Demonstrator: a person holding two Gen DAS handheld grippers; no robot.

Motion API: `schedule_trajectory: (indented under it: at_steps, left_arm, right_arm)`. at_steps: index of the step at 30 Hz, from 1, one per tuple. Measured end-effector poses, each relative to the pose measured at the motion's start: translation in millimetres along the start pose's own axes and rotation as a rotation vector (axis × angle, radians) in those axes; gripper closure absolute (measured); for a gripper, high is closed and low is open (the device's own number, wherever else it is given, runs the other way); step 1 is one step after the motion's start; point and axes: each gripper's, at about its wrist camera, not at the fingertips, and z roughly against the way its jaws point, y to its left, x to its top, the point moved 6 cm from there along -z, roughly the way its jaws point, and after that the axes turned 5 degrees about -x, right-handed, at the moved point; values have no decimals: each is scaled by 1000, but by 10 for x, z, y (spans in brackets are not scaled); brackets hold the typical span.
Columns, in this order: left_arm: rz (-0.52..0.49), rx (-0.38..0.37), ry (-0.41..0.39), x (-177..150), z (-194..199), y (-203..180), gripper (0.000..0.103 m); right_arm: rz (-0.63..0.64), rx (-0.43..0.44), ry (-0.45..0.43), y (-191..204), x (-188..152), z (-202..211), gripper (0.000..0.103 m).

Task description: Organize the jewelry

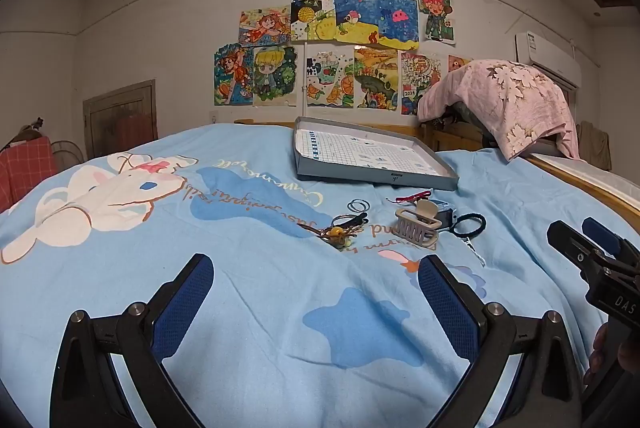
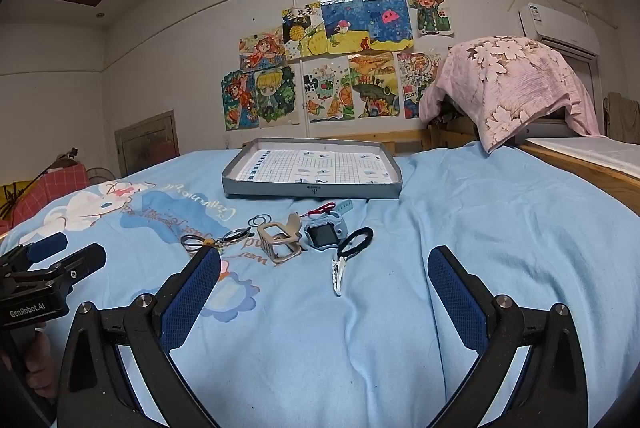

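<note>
A shallow grey box lid (image 1: 394, 178) (image 2: 312, 190) lined with grid paper lies on the blue bedsheet. In front of it lie a beige claw clip (image 1: 416, 226) (image 2: 280, 240), a blue smartwatch (image 2: 326, 232), a black hair tie (image 1: 470, 224) (image 2: 356, 240) with a silver clip (image 2: 338, 276), thin hair rings (image 1: 358, 205) (image 2: 260, 220), a red bow (image 1: 414, 195) (image 2: 320, 208) and a beaded keyring (image 1: 338, 232). My left gripper (image 1: 316, 284) is open and empty, short of the pile. My right gripper (image 2: 324, 276) is open and empty, just short of the silver clip.
The bed's wooden frame (image 2: 592, 167) runs along the right, with a pink floral cloth (image 2: 508, 83) draped over something behind it. Drawings cover the far wall. Each gripper shows in the other's view, the right one (image 1: 596, 260) and the left one (image 2: 44, 268).
</note>
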Motion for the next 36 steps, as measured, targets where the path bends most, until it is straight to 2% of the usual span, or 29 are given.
schedule_trajectory:
  at_steps: [15, 21, 25, 30, 36]
  left_arm:
    - [-1, 0, 5, -25, 1, 6, 0]
    - [19, -10, 50, -60, -136, 58, 0]
    - [32, -69, 85, 29, -321, 92, 0]
    - [25, -138, 96, 207, -618, 95, 0]
    - [-16, -221, 151, 415, -1123, 30, 13]
  right_arm:
    - [-2, -1, -2, 5, -4, -16, 1]
    - [-10, -20, 1, -27, 24, 21, 1]
    - [-16, -30, 39, -78, 55, -54, 1]
    - [10, 11, 104, -93, 97, -286, 1]
    - [27, 63, 131, -54, 145, -539, 1]
